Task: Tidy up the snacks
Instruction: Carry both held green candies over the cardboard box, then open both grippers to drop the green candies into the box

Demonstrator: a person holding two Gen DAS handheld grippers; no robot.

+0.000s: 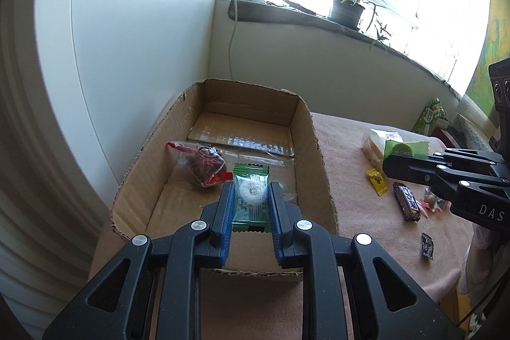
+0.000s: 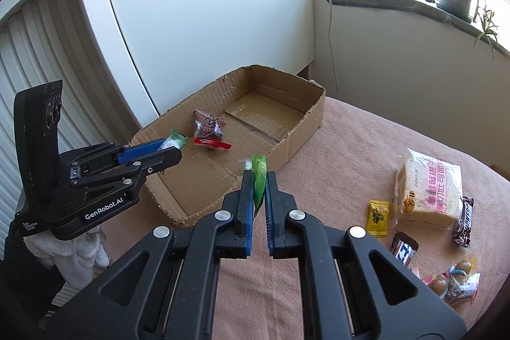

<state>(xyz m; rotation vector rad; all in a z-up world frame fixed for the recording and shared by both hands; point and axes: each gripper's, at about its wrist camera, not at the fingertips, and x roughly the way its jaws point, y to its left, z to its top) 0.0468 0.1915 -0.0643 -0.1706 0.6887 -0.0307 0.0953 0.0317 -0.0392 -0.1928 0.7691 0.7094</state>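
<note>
Left tongs (image 1: 250, 196): closed flat on a green-wrapped sweet (image 1: 250, 190) with a white round centre, the blue pads pressing its two long edges. The sweet hangs over the near end of the cardboard box (image 1: 306, 129), clear of the box floor.

Right tongs (image 2: 257, 187): closed on a thin green packet (image 2: 258, 177), held edge-on between the pads, its upper end standing above the tips. In the left wrist view this packet (image 1: 404, 148) shows as light green with a darker round mark. The right tongs are over the bench, just beside the box's near right wall and outside it.

Box contents: one dark snack in a clear wrapper with red ends (image 2: 208, 129), lying on the floor toward the left wall. The rest of the floor shows only tape and card.

Bench, pink cloth (image 2: 350, 148), right of the box: a bagged slice of bread (image 2: 430, 190), a small yellow packet (image 2: 377, 217), two dark chocolate bars (image 2: 403, 250) (image 2: 463, 225), and a cluster of wrapped sweets (image 2: 455, 282) near the edge. A small black packet (image 1: 427, 246) lies apart from these, nearer the bench front.

Window sill behind: a potted plant (image 1: 347, 8).
</note>
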